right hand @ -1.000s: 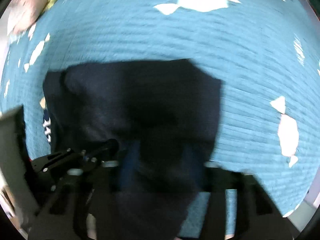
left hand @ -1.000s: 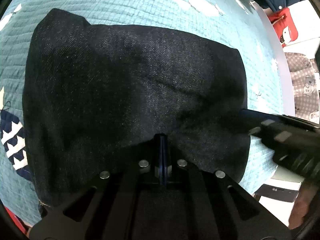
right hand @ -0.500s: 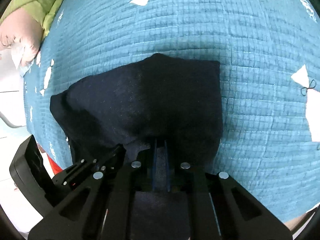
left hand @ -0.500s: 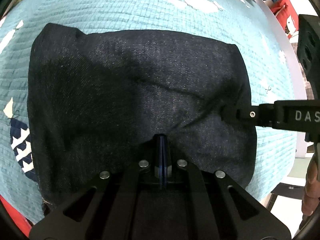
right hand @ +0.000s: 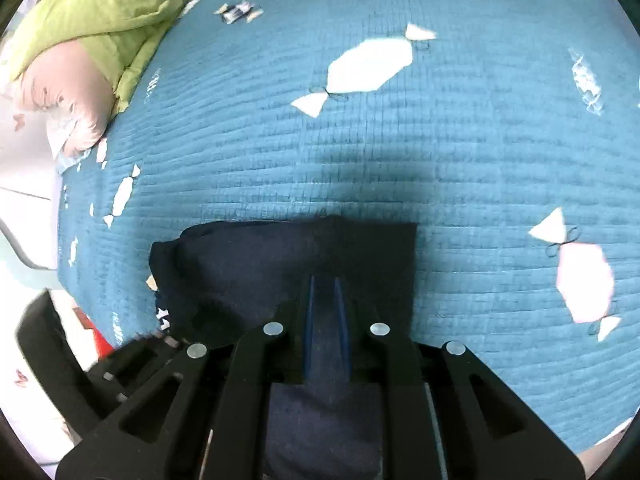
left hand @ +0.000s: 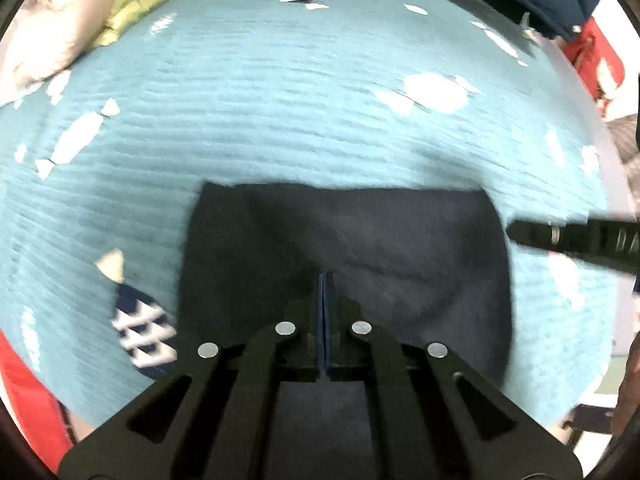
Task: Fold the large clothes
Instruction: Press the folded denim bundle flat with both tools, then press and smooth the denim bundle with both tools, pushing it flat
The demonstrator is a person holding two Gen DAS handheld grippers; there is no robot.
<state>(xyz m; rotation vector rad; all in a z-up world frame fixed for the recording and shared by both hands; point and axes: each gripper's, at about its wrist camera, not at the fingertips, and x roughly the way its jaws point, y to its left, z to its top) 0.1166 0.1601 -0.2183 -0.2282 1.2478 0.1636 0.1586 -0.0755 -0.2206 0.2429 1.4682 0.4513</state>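
Below both cameras, a folded dark denim garment (left hand: 348, 248) lies on a teal quilted bedspread (left hand: 280, 112) patterned with white candy shapes. Left wrist view: the left gripper (left hand: 325, 300) has its fingers clenched flat together, with denim beneath and behind them; whether cloth is pinched I cannot tell. Only this view shows the right gripper (left hand: 516, 232) side-on, its tip at the garment's right edge. Right wrist view: its jaws, just opening, stand slightly apart over the denim. This view alone shows a green pillow (right hand: 92, 12) clearly.
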